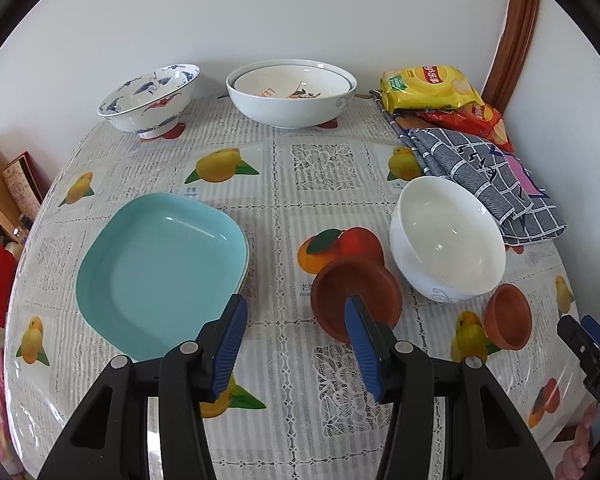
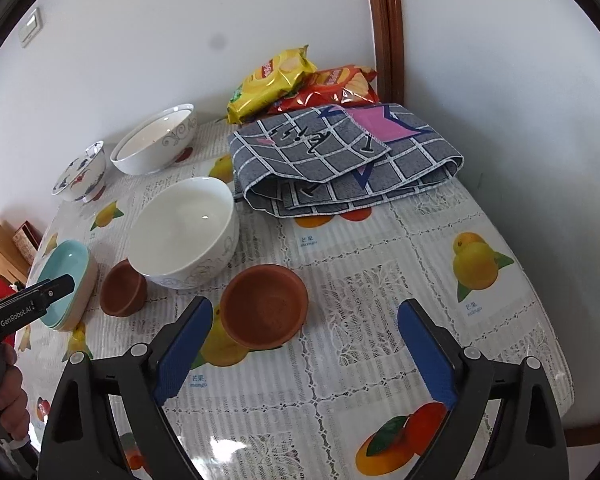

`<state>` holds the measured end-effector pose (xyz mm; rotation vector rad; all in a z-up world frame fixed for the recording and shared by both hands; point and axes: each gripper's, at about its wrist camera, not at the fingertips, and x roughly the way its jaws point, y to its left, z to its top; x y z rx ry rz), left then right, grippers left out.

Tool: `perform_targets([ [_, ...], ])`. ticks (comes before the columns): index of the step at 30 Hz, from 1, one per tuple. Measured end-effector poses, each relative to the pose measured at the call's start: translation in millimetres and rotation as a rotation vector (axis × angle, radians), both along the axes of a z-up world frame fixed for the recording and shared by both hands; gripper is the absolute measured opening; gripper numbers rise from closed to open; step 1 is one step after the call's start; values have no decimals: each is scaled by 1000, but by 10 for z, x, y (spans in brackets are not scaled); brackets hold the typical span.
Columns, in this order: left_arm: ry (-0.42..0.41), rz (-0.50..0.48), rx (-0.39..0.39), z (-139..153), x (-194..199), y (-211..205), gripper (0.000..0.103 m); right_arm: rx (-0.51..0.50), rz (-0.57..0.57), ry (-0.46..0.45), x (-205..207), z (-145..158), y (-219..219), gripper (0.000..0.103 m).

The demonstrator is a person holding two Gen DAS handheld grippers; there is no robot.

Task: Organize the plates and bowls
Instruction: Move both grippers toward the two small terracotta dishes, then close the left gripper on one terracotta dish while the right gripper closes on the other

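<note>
Your left gripper hangs over the worktop, jaws apart, nothing between them. Its right blue pad sits in front of the near rim of the larger terracotta dish; whether they touch, I cannot tell. Your right gripper has its jaws spread wide and empty, with the same dish just ahead of its left pad.

Containers:
- Teal square plates, stacked, on the left side; top one empty.
- White bowl, empty, upright, just beside the larger terracotta dish.
- Smaller terracotta dish, empty, near the white bowl's other side.
- Large white bowl at the back by the wall, with a smaller printed bowl nested inside it.
- Blue-and-red patterned footed bowl, back left; it looks tilted, and its inside is mostly hidden.

Not dishes: a folded grey checked cloth back right, with a yellow chip bag and a red chip bag behind it.
</note>
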<state>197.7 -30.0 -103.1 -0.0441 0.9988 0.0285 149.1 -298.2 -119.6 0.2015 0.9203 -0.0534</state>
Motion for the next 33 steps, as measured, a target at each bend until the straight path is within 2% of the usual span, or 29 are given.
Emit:
perform_targets([
  [3,25,0,3,-95,64,-39,49,-10,-10,23,53,-125,-38,93],
  [8,49,30,8,-225,181,-78,49,-3,2,69,154,-315,-65,78],
  [12,58,35,13,-309,265,-88,49,6,24,80,213,-435,-58,74],
  [14,73,35,15,-360,304,-93,49,11,23,92,249,-495,-62,65],
  [18,92,36,14,-452,365,-101,49,40,25,119,323,-606,-59,58],
  [21,104,33,8,-515,403,-103,49,22,30,122,355,-651,-31,57],
  [23,107,32,7,-546,425,-102,48,6,32,116,378,-658,-26,51],
  [26,127,25,-15,-605,464,-101,41,1,26,114,409,-664,-27,43],
  [27,135,17,-26,-626,476,-103,35,-1,26,114,418,-665,-25,41],
  [30,127,7,-43,-635,491,-97,29,-9,39,113,444,-669,-3,32],
  [33,129,-6,-68,-636,501,-94,19,-1,63,111,455,-662,35,20],
])
